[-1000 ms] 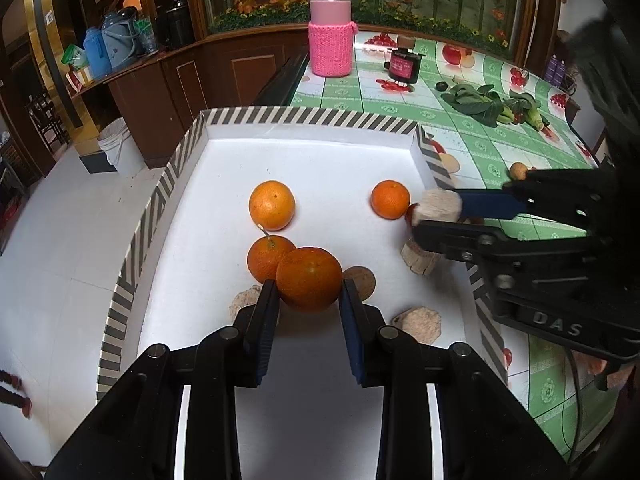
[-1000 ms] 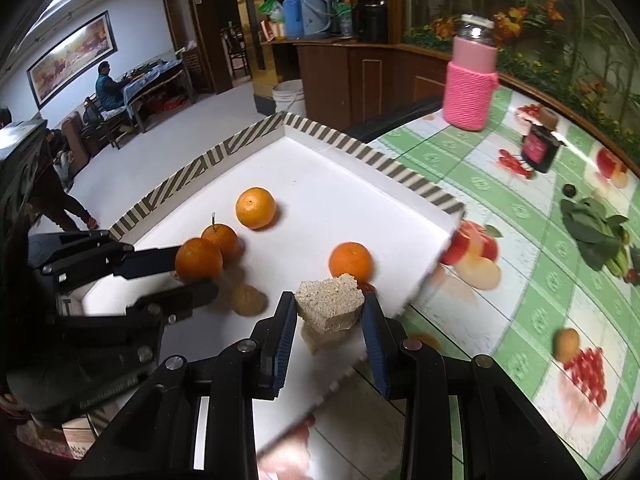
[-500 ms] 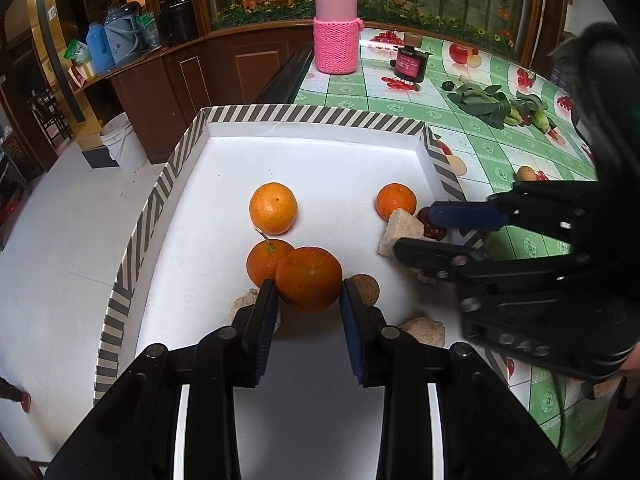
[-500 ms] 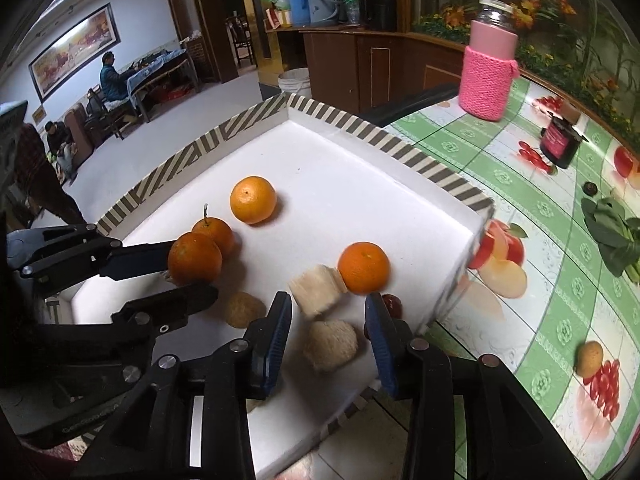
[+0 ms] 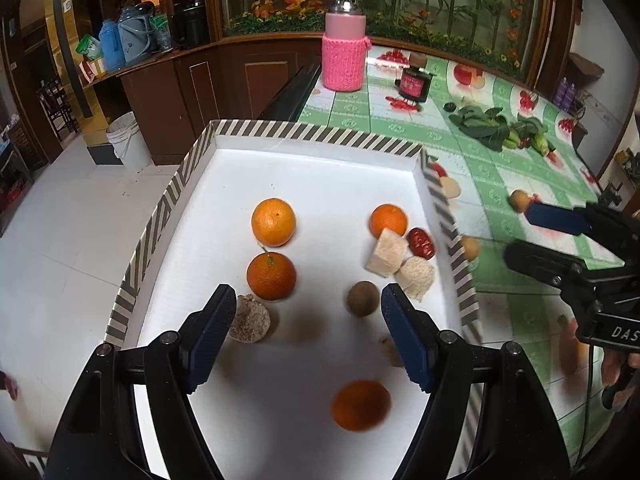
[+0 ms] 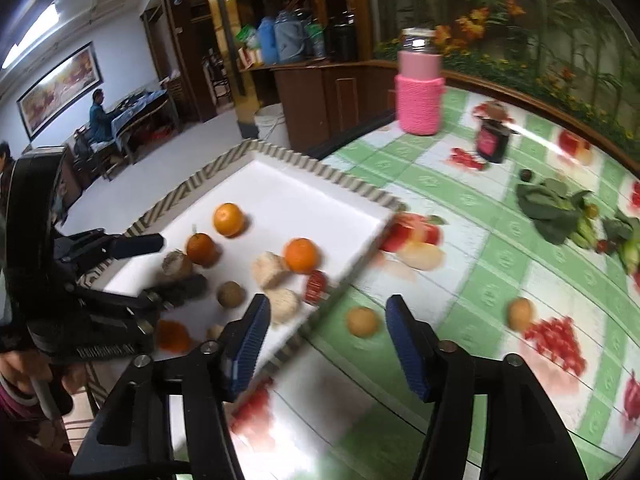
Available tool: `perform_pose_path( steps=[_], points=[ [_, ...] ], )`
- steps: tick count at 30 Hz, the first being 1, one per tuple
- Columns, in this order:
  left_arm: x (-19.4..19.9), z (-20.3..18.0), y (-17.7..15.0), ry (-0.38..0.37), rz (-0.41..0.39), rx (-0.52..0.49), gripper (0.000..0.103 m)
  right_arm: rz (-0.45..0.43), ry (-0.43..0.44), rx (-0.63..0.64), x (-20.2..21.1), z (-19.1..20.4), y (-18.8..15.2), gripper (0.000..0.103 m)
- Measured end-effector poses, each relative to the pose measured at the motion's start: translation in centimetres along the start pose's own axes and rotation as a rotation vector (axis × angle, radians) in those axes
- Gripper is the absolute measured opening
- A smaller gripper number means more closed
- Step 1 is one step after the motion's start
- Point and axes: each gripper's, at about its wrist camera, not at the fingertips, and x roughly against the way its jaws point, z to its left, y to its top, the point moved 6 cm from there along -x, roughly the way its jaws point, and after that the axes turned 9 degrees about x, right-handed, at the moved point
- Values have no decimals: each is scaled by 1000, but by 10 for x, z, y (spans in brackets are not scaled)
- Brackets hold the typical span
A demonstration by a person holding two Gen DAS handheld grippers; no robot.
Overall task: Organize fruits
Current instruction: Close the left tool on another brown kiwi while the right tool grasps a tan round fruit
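Note:
A white tray [image 5: 312, 132] with a striped rim holds several oranges, beige chunks, a brown round fruit [image 5: 362, 298] and a red date [image 5: 421, 242]. My left gripper [image 5: 306, 330] is open above the tray; a blurred orange [image 5: 361, 405] lies below its fingers, free of them. My right gripper [image 6: 326, 338] is open and empty over the tray's right edge, with a small tan fruit [image 6: 362, 321] on the tablecloth between its fingers. It also shows in the left wrist view [image 5: 536, 232]. A second tan fruit [image 6: 520, 313] lies further right.
A pink-sleeved jar [image 5: 345, 44], a dark small jar [image 5: 414, 82] and leafy greens [image 5: 500, 130] stand on the green checked tablecloth [image 6: 472, 216] behind the tray. The table's left edge drops to the floor beside the tray.
My left gripper opened and let go of its orange, which now lies in the tray. My right gripper released the beige chunk, opened wider and moved right, off the tray.

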Motion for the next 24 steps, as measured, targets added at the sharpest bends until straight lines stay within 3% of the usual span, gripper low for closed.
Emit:
perform_pose_path(
  steps=[4,10,16,24],
  points=[
    [9,-16,-2,-53,2,-6,75,27,-48,-25,11,-26,-21,67],
    [15,-55,-11,-109,13,-74,75,66,-52,-73,8,-43,-49,67],
    [14,-59,-11,-112,23,-66,75,80,-36,3,-16,-31,-36,64],
    [10,-49,-10,-105,36,-40,75,145,-10,98,-60,-12,-22,46]
  ],
)
